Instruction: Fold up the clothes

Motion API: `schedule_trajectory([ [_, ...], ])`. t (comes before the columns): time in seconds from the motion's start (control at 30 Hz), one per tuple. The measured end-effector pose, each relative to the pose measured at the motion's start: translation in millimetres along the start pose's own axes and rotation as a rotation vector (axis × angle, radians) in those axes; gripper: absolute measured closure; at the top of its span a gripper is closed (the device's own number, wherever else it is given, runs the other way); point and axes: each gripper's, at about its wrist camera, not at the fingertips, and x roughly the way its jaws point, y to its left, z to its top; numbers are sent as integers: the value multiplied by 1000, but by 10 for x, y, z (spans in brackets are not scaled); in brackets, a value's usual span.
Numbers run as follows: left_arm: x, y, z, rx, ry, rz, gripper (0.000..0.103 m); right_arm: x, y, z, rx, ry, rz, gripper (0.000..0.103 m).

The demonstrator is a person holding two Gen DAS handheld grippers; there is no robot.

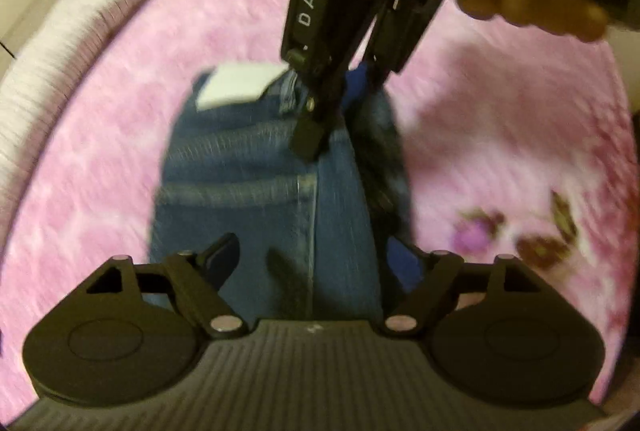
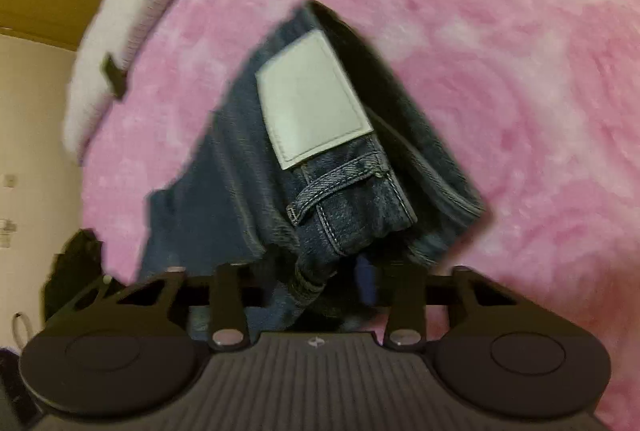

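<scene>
Jeans [image 1: 256,167] on pink bed [image 1: 100,135], waistband bunched in right gripper [image 1: 340,103], fingers clamped on denim; left gripper [image 1: 312,263] fingers apart over cloth. Risk: thick bunch slipping free, fold going crooked

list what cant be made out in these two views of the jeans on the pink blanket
- Right gripper on the jeans: in the left wrist view blur and its own dark frame hide the tips; in the right wrist view bunched denim covers them.
- White patch: no lettering readable; blurred in the left wrist view.
- Jeans' legs: cut off behind the left gripper body.
- Blanket floral print: smeared.
</scene>
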Motion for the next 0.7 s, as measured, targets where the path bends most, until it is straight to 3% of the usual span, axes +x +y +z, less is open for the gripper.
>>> schedule_trajectory([
  [0.13, 47, 119, 206, 101, -59, 94, 27, -171, 306, 139, -24, -49, 100, 85],
  [0.2, 78, 302, 247, 96, -66, 96, 60, -250, 476, 230, -34, -77, 156, 85],
  [0.23, 97, 435, 266, 74, -61, 85, 84, -299, 548, 273, -44, -80, 180, 85],
  [0.27, 115, 567, 285, 52, -55, 74, 87, -341, 616, 310, -52, -83, 201, 85],
  [0.37, 86, 1069, 222, -53, -40, 2, 91, -499, 689, 282, -64, -169, 177, 79],
  [0.4, 60, 1234, 185, -78, -43, -16, 91, -567, 682, 238, -68, -219, 146, 60],
  [0.47, 17, 1594, 90, -124, -42, -49, 92, -631, 594, 85, -61, -297, 10, 36],
  [0.53, 5, 1954, -2, -180, -32, -80, 92, -506, 458, -48, -29, -288, -126, 35],
  [0.6, 44, 2249, -69, -213, -20, -110, 92, -283, 262, -165, 38, -252, -204, 35],
  [0.7, 138, 2584, -114, -237, -5, -176, 92, 80, 55, -277, 125, -235, -232, 35],
])
